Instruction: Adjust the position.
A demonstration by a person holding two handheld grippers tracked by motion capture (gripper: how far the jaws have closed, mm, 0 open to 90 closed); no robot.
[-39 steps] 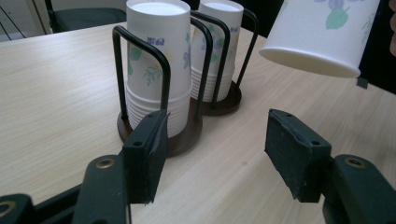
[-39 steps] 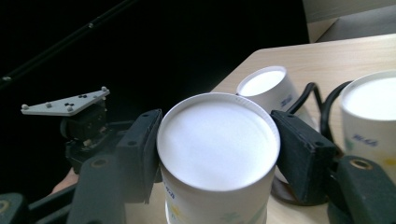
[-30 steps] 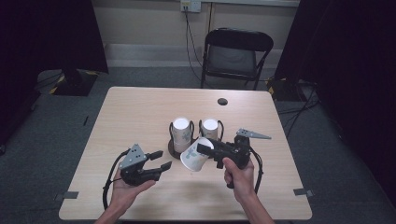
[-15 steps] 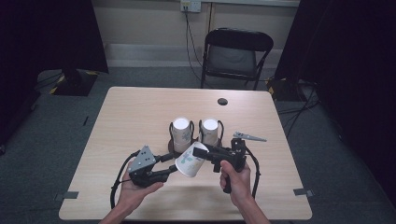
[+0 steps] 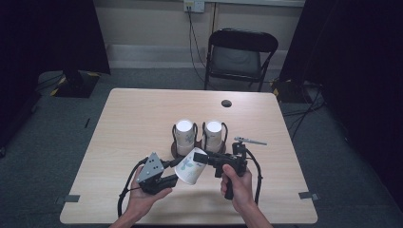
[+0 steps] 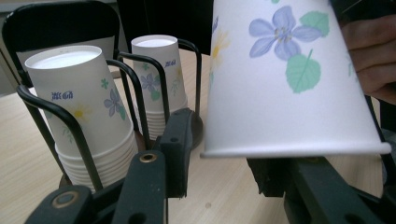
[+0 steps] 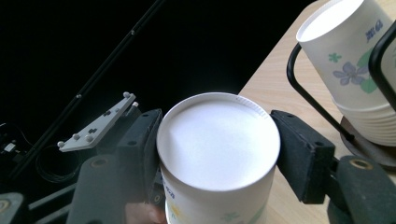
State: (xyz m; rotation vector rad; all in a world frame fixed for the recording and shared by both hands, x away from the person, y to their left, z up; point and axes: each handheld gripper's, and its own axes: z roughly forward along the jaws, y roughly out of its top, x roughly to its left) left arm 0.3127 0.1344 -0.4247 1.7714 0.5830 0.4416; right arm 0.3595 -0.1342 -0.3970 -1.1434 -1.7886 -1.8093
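Note:
A white paper cup [image 5: 189,166] with a flower print lies on its side in the air, its mouth toward my left gripper [image 5: 173,173]. My right gripper [image 5: 197,156] is shut on its base end, with the pads on both sides of the cup [image 7: 215,140]. In the left gripper view the cup [image 6: 280,84] hangs over the jaws, its rim wider than the gap. The left gripper [image 6: 224,163] has just been closing, but its pads do not press on the cup. Behind stand two stacks of upside-down cups [image 5: 184,133] [image 5: 213,133] in a black wire holder [image 5: 177,153].
The wooden table [image 5: 133,118] has a small dark round spot [image 5: 226,103] near its far edge. A black folding chair [image 5: 242,52] stands behind the table. Cables trail from both grippers toward the near edge.
My left gripper has moved right, up to the cup's mouth, and its jaws have narrowed. The right gripper and the cup have barely moved.

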